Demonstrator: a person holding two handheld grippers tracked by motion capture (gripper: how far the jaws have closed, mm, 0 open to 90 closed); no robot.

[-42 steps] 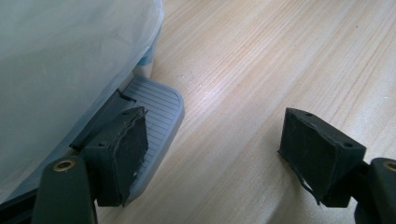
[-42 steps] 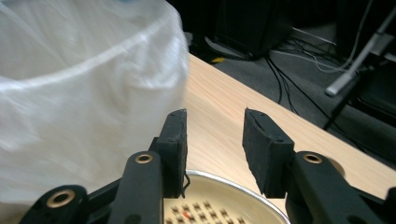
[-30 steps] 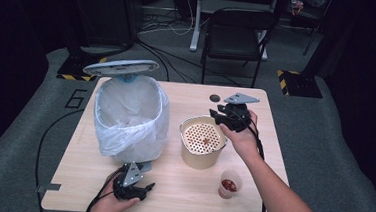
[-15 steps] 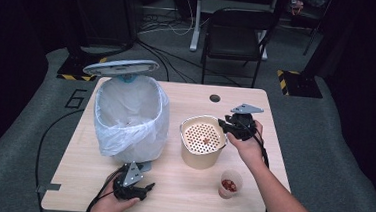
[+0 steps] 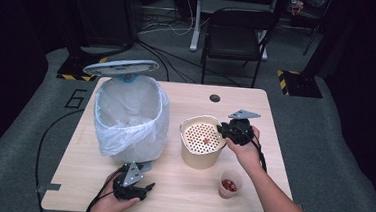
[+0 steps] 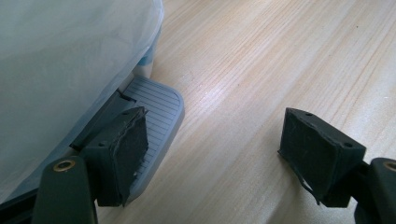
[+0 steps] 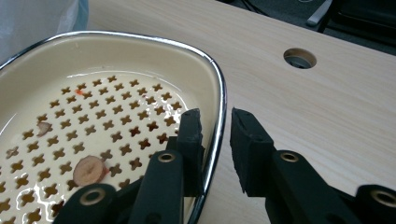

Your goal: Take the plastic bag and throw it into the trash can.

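Observation:
A cream container with a perforated strainer insert (image 5: 202, 139) stands mid-table. My right gripper (image 5: 227, 131) is at its right rim. In the right gripper view my right gripper (image 7: 215, 126) has one jaw inside and one outside the chrome rim (image 7: 219, 88); the jaws have just been closing, and they are shut on that rim. A reddish slice (image 7: 88, 170) lies on the strainer. My left gripper (image 5: 142, 188) rests open near the front edge, beside the bin's grey pedal (image 6: 159, 105), with nothing between its fingers (image 6: 322, 154).
A pedal bin lined with a clear bag (image 5: 130, 112), its lid (image 5: 121, 67) raised, stands on the table's left. A small plastic cup (image 5: 229, 185) with red pieces sits front right. A cable hole (image 5: 214, 98) is at the back; a chair (image 5: 236, 34) stands behind.
My right gripper has come down and slightly toward me, onto the strainer container's right rim. The left gripper has kept still.

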